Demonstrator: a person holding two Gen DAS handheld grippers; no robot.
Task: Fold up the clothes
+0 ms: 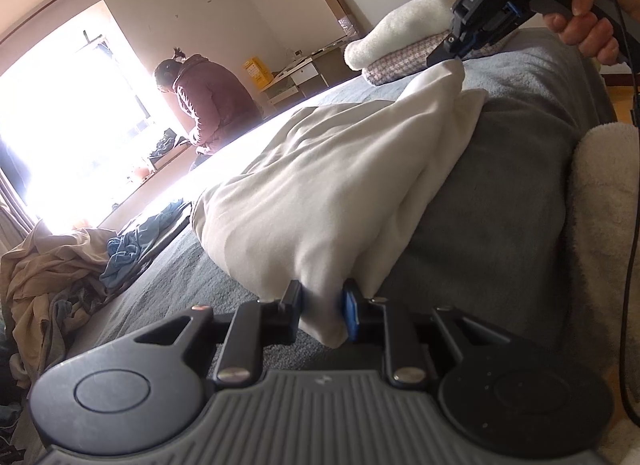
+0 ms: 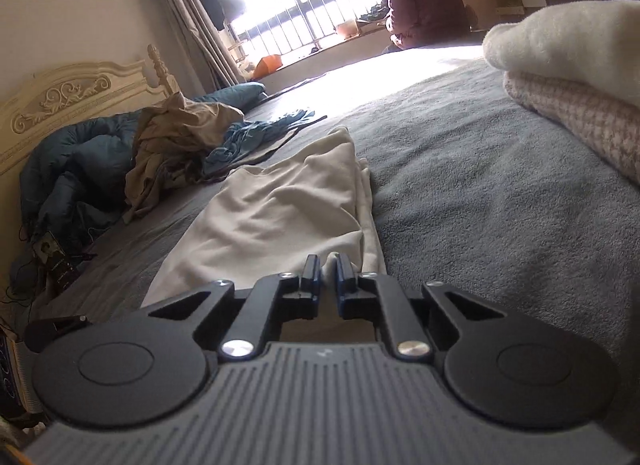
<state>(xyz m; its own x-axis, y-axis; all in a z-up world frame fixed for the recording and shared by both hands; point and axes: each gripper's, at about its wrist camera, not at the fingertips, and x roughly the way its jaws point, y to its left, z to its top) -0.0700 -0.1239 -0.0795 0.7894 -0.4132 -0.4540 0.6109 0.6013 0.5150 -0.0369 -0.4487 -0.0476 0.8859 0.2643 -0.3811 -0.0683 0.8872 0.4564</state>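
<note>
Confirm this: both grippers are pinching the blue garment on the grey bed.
Wrong colour. Both the left gripper and the right gripper pinch the cream garment on the grey bed; the left wrist view shows both.

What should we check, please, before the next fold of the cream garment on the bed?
1. left gripper pinches a bunch of the cream garment: ok.
2. right gripper is shut on the garment's other end: ok.
3. Garment lies flat between the grips: not ok, it is wrinkled and layered.
4. Bare grey bedspread beside the garment for laying it down: ok.
5. Folded stack sits apart from the garment: ok.
6. Whether each grip holds every layer: cannot tell.
</note>
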